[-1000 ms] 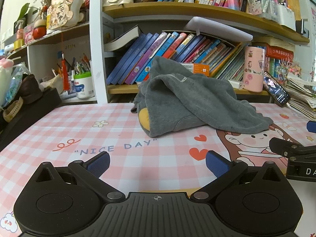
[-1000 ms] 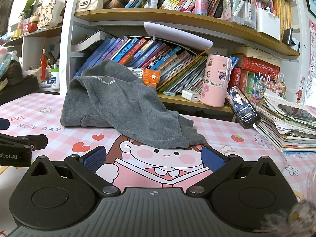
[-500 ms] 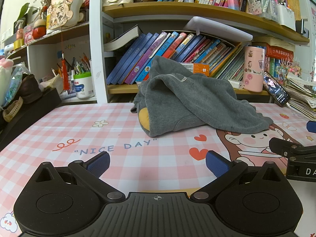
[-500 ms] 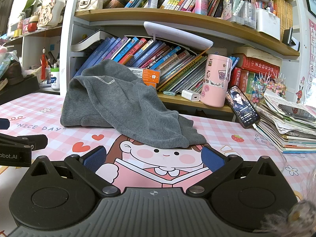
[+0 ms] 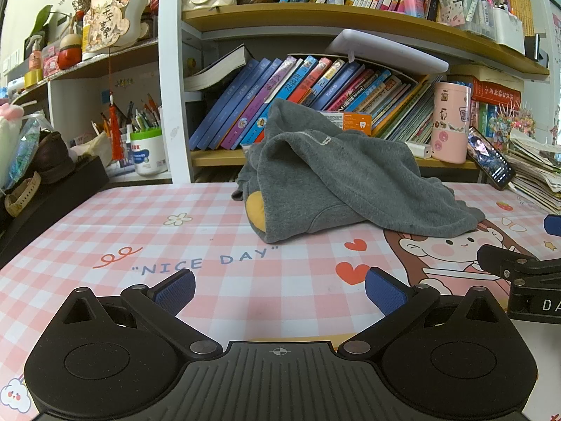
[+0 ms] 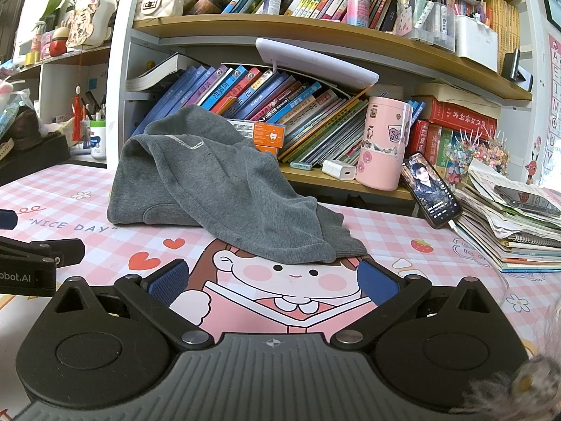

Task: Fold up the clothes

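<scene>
A crumpled grey sweatshirt [image 5: 336, 179] with a yellow lining patch lies heaped on the pink checked table mat [image 5: 217, 238], leaning against the bookshelf. It also shows in the right wrist view [image 6: 224, 189]. My left gripper [image 5: 278, 289] is open and empty, low over the mat, well short of the garment. My right gripper [image 6: 273, 280] is open and empty, just in front of the sweatshirt's near hem. Each gripper shows at the edge of the other's view.
A bookshelf [image 5: 315, 84] full of books stands behind the table. A pink tumbler [image 6: 384, 142], a propped phone [image 6: 431, 189] and a stack of papers [image 6: 508, 224] sit at the right. A black box [image 5: 49, 196] with clutter is at the left.
</scene>
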